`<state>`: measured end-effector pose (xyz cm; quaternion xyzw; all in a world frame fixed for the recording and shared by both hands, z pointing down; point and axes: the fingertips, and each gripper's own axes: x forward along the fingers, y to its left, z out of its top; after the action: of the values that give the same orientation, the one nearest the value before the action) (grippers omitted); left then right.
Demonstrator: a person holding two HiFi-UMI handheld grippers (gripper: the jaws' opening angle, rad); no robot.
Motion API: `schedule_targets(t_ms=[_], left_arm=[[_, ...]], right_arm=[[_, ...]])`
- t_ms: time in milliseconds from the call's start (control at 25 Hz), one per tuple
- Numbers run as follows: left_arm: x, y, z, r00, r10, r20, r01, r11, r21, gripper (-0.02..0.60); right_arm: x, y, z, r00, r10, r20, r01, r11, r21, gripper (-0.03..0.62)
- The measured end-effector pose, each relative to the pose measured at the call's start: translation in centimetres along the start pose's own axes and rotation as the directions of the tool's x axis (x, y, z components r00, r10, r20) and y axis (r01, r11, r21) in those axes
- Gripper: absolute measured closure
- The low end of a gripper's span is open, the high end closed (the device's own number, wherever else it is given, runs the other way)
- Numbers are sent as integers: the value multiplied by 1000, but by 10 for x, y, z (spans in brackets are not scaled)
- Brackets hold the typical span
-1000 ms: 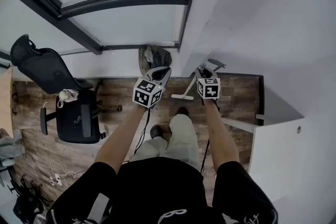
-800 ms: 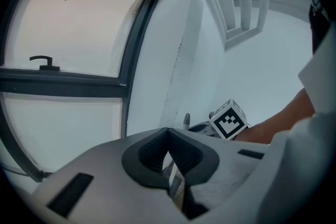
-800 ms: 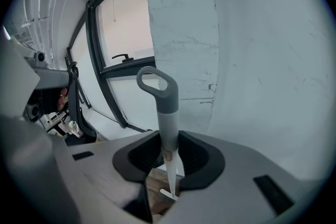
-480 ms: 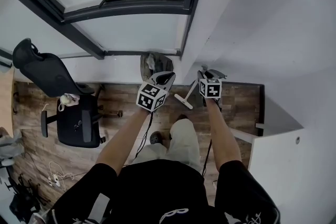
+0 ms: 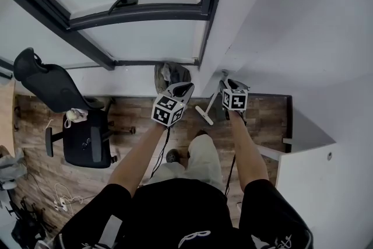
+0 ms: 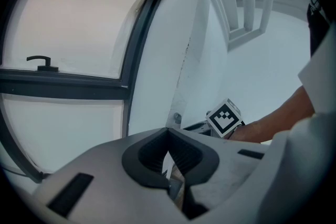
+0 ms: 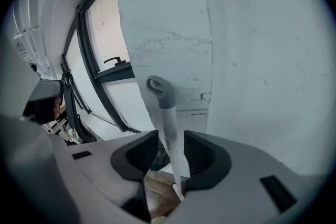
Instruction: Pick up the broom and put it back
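Far left in the head view, a black office chair [image 5: 81, 128] stands on the wood floor [image 5: 134, 111], under a dark-framed window [image 5: 140, 29]. A dark, crumpled, bag-like thing [image 5: 171, 74] sits at the foot of the wall below the window; what it is exactly is unclear. Just in front of it is the left gripper [image 5: 185, 88]. In its own view the left gripper [image 6: 168, 136] has its jaws together at the tips with nothing between them, aimed at the window and the white wall corner [image 6: 189, 60]. Next right is the broom [image 5: 204, 115], with its head on the floor between the two grippers and its pale handle slanting up to the wall corner. The right gripper [image 5: 226, 86] is at the handle. In the right gripper view the broom [image 7: 169, 128] runs up between the jaws of the right gripper [image 7: 170, 153]. Its grey loop end rests against the white wall. The jaws have just been opening: the handle stands between them, but the pads are off it, with a slim gap showing, so there is no grip. Far right, a white cabinet top [image 5: 317, 183] stands well apart from the broom.
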<state>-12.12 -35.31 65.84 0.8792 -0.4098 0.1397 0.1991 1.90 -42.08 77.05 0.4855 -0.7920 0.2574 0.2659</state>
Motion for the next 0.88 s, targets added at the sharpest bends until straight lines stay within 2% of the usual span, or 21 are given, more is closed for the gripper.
schedule_targets(t_ms=[200, 360, 560, 880], left_arm=[[-12, -5, 2, 1000, 7, 29, -5, 998, -59, 565], [-30, -18, 2, 999, -3, 40, 5, 998, -56, 565], [-54, -27, 3, 998, 7, 62, -2, 996, -88, 565], [-96, -54, -1, 997, 1, 81, 4, 998, -62, 565]], right_arm=[[-23, 11, -1, 999, -23, 45, 21, 999, 39, 448], [-50, 24, -3, 996, -45, 81, 41, 998, 58, 448], [-87, 44, -5, 990, -58, 131, 49, 996, 70, 452], [-150, 82, -13, 976, -78, 204, 77, 997, 15, 508]])
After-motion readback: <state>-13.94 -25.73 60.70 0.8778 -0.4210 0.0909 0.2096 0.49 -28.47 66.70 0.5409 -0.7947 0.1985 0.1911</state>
